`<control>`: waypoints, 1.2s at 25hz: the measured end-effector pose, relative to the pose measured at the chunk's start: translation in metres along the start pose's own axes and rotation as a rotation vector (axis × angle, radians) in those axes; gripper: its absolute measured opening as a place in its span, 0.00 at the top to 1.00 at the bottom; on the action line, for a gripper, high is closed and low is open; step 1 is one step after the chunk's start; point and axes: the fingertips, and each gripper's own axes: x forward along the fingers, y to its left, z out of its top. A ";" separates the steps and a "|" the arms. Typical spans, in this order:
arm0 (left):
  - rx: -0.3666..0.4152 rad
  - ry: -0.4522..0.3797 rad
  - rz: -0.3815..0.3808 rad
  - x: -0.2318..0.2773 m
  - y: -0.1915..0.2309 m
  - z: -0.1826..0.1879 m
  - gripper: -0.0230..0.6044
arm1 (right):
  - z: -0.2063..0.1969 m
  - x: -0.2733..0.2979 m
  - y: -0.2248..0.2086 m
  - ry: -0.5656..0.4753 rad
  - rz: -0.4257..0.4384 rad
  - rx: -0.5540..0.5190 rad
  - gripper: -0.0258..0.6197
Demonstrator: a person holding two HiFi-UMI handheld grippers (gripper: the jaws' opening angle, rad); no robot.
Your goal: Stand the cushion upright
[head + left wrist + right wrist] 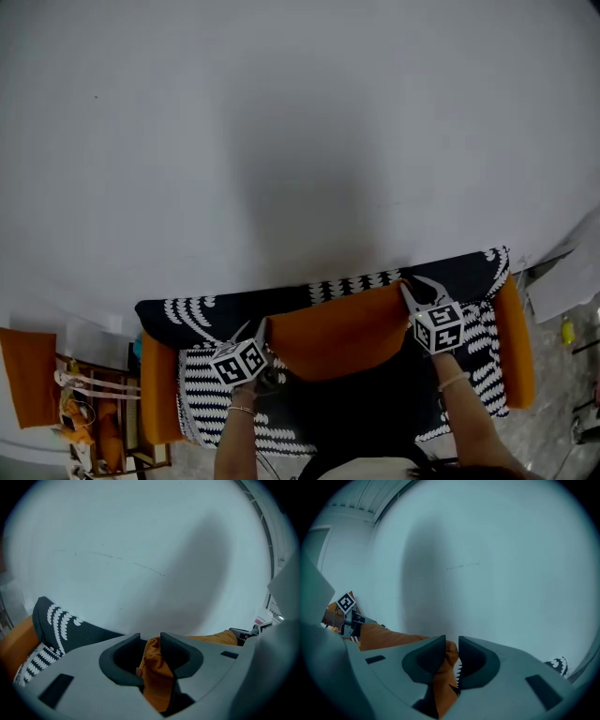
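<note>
1. The orange cushion [342, 328] leans against the sofa [520, 347] backrest, its top edge beside the patterned throw [216, 309] draped there;
2. the left gripper [260, 330] is clenched on the cushion's left top corner;
3. the right gripper [412, 289] has its jaws slack around the right corner, with fabric between them;
4. a white wall [281, 122] rises behind the sofa.

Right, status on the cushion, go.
Left gripper shut on cushion corner. Right gripper jaws slightly apart, other corner between them. Cushion held up along sofa back. Nothing in the way seen.
</note>
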 end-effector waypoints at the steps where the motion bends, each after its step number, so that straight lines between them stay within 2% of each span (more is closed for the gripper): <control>1: 0.000 0.000 0.002 0.003 0.001 0.002 0.74 | 0.001 0.004 -0.002 0.001 0.002 0.006 0.81; 4: -0.005 0.001 0.005 0.012 0.005 0.006 0.74 | 0.003 0.016 -0.005 0.003 0.006 0.021 0.77; 13: 0.000 0.009 0.003 0.041 0.014 0.022 0.74 | 0.010 0.049 -0.012 0.018 0.000 0.024 0.79; 24: -0.061 -0.009 0.018 0.067 0.029 0.037 0.74 | 0.019 0.087 -0.015 0.026 0.001 0.034 0.81; 30: -0.062 -0.009 0.027 0.080 0.033 0.043 0.76 | 0.020 0.102 -0.017 0.044 -0.009 0.032 0.81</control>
